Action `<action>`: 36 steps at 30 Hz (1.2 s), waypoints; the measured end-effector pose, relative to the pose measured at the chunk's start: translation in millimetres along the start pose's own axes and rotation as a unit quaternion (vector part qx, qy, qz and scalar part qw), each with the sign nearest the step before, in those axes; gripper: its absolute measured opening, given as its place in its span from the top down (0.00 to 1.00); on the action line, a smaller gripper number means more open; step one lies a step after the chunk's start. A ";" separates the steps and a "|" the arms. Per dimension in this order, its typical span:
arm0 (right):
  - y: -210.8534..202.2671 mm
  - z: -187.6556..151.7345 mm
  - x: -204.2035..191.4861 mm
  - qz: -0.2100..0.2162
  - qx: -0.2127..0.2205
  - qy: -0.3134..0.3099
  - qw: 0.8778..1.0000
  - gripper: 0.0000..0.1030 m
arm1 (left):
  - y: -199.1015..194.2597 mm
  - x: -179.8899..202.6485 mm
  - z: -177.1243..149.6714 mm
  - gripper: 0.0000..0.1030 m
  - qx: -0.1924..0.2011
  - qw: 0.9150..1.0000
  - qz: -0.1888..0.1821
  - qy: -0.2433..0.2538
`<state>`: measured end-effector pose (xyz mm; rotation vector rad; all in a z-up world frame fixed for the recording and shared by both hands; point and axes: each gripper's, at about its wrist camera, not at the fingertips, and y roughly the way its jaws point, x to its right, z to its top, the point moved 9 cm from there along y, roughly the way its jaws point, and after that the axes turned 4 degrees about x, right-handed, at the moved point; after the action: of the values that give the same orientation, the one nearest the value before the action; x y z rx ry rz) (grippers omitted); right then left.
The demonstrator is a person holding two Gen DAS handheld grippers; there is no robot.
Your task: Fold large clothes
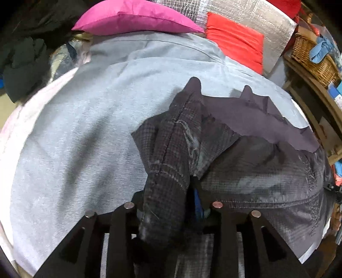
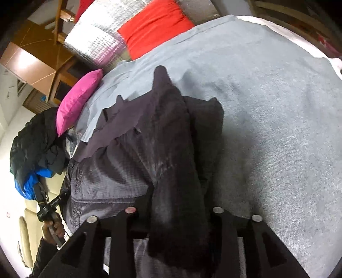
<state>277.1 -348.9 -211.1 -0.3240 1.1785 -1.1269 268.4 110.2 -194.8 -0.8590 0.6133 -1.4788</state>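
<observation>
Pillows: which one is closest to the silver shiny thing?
The red pillow. It leans right against the silver quilted panel; the pink pillow lies further along the bed.

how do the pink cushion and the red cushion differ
The pink cushion is magenta; the red cushion is bright orange-red. The pink cushion has its lower edge on the grey blanket, while the red cushion leans against the silver quilted backrest. In the left wrist view the pink cushion lies left of the red cushion. Both are plain, single-coloured and sit at the far end of the blanket, beyond the dark garment.
</observation>
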 end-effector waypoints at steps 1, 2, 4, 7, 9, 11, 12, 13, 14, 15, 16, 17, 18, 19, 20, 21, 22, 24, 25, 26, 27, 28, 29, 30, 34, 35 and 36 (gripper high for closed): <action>-5.6 -1.5 5.1 -0.014 -0.001 0.005 1.000 0.44 | -4.0 1.6 0.7 0.63 0.001 1.000 0.004 0.002; -5.8 -0.1 5.3 -0.019 0.000 0.007 1.000 0.43 | -9.5 1.5 2.1 0.59 0.006 1.000 0.013 0.006; -21.4 4.0 5.9 -0.028 0.014 0.006 0.999 0.43 | -23.9 -3.9 7.7 0.55 0.034 0.999 0.037 0.017; -47.9 13.3 6.0 -0.049 0.043 -0.005 0.998 0.43 | -49.2 -14.2 16.8 0.52 0.077 0.994 0.071 0.025; -67.4 23.3 0.3 -0.067 0.068 -0.022 0.995 0.43 | -59.6 -18.6 24.4 0.47 0.090 0.993 0.074 0.024; -77.7 32.8 -11.0 -0.074 0.081 -0.046 0.993 0.42 | -61.2 -17.5 33.2 0.43 0.092 0.993 0.064 0.030; -78.3 36.8 -17.9 -0.069 0.079 -0.056 0.993 0.42 | -58.2 -15.0 37.1 0.43 0.091 0.993 0.062 0.040; -75.7 40.4 -23.9 -0.071 0.077 -0.067 0.992 0.42 | -55.4 -12.8 38.8 0.43 0.088 0.993 0.062 0.048; -73.8 43.0 -27.4 -0.079 0.077 -0.078 0.991 0.42 | -46.8 -8.0 42.4 0.43 0.078 0.993 0.062 0.064; -67.4 48.0 -32.3 -0.089 0.074 -0.096 0.989 0.42 | -41.9 -5.2 44.0 0.43 0.074 0.993 0.060 0.072; -58.6 52.0 -36.9 -0.092 0.066 -0.109 0.988 0.42 | -31.5 2.2 47.4 0.43 0.064 0.993 0.051 0.088; -51.8 54.3 -39.1 -0.097 0.062 -0.117 0.986 0.42 | -23.9 5.2 50.0 0.43 0.058 0.993 0.050 0.095; -44.0 58.8 -40.1 -0.108 0.059 -0.128 0.984 0.42 | -14.0 7.6 54.2 0.43 0.051 0.992 0.053 0.099; -33.5 65.7 -41.0 -0.118 0.055 -0.140 0.981 0.42 | -9.6 9.1 55.2 0.43 0.045 0.992 0.051 0.101; -24.0 69.9 -42.1 -0.121 0.049 -0.143 0.981 0.42 | -1.0 10.7 57.5 0.43 0.033 0.993 0.049 0.103; -14.2 73.9 -42.1 -0.121 0.039 -0.146 0.981 0.42 | 5.8 10.1 60.4 0.43 0.026 0.993 0.054 0.104; -5.7 76.6 -42.4 -0.124 0.031 -0.152 0.980 0.42 | 13.2 11.0 63.8 0.43 0.020 0.992 0.056 0.108; 12.4 81.1 -43.8 -0.124 0.014 -0.168 0.978 0.42 | 23.8 14.1 68.6 0.43 0.011 0.992 0.046 0.115; 20.5 82.3 -43.4 -0.127 0.005 -0.174 0.977 0.42 | 27.3 15.9 70.3 0.43 0.009 0.992 0.043 0.116; 28.7 83.9 -40.2 -0.133 -0.005 -0.177 0.975 0.46 | 32.7 17.5 72.2 0.60 0.005 0.993 0.034 0.113; 36.2 84.4 -36.4 -0.132 -0.020 -0.173 0.976 0.68 | 37.4 17.5 71.6 0.78 -0.002 0.995 0.017 0.101; 39.4 84.1 -35.1 -0.132 -0.028 -0.172 0.976 0.75 | 43.7 15.4 70.4 0.88 -0.021 0.997 0.002 0.079; 39.7 84.2 -34.8 -0.133 -0.031 -0.176 0.975 0.81 | 46.9 13.6 73.2 0.89 -0.021 0.997 -0.002 0.068; 36.9 84.8 -37.2 -0.132 -0.029 -0.186 0.973 0.86 | 48.2 12.4 74.5 0.90 -0.017 0.998 -0.004 0.067; 19.2 97.4 -31.9 -0.136 0.007 -0.178 0.975 0.89 | 56.2 6.0 69.3 0.91 -0.008 0.999 0.009 0.051; 22.0 97.5 -24.6 -0.135 0.004 -0.165 0.977 0.89 | 59.4 4.0 67.2 0.90 -0.009 0.999 0.011 0.043; 29.9 94.0 -14.1 -0.138 -0.002 -0.151 0.979 0.89 | 62.8 2.8 65.5 0.90 -0.012 0.999 0.011 0.036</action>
<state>373.4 -354.6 -186.2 -0.6538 0.8849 -1.2627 358.4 108.6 -206.6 -0.8174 0.6933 -1.4912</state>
